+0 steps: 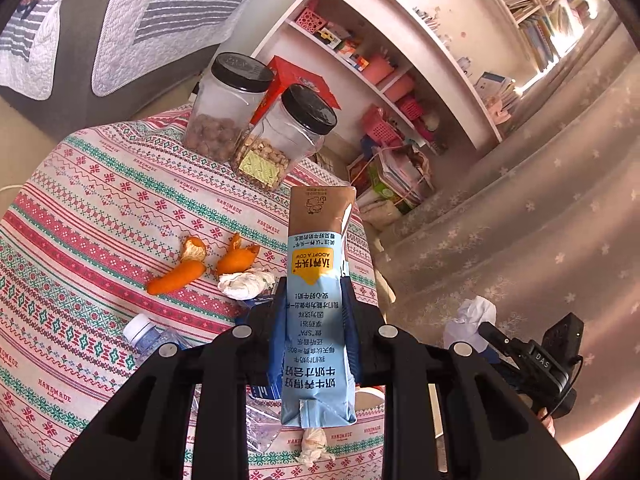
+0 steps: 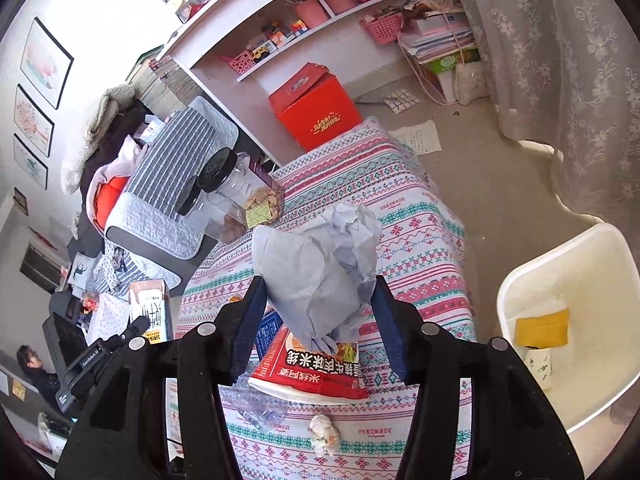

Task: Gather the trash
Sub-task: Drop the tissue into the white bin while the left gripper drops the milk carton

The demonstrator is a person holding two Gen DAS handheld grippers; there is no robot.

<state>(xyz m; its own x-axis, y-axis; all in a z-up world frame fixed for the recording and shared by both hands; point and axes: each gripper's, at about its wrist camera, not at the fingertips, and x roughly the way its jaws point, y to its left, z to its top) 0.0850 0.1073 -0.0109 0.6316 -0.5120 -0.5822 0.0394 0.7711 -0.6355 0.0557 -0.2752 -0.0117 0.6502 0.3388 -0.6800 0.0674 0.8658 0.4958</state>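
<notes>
1. Left gripper [image 1: 314, 304]: fingers [image 1: 352, 320] narrowed and pinching a tall blue milk carton [image 1: 318, 312], brown end pointing away, raised above the tabletop [image 1: 100, 208].
2. Right gripper [image 2: 318, 312]: fingers [image 2: 250, 320] spread partway, gripping a crumpled wad of white paper [image 2: 316, 268] between them, lifted clear of the tabletop.
3. Tabletop landmark: patterned cloth in red, green and white stripes.
4. Still lying on the cloth: two pieces of orange peel [image 1: 176, 276] near the middle, with a balled white tissue [image 1: 246, 284] just beside them.
5. Near the cloth's front edge: a crushed clear bottle [image 1: 152, 340] with a white cap, a second small tissue ball [image 2: 324, 434], and a red noodle cup [image 2: 316, 372] under the right gripper.
6. At the cloth's far end: two clear jars [image 1: 260, 128] with black lids, side by side, holding nuts.
7. On the floor off the cloth's side: a white bin [image 2: 580, 320] holding a yellow packet [image 2: 542, 326] and a small paper cup.
8. Beyond the cloth's far end: a red box [image 2: 316, 108] on the floor, below pink shelves [image 2: 320, 20].
</notes>
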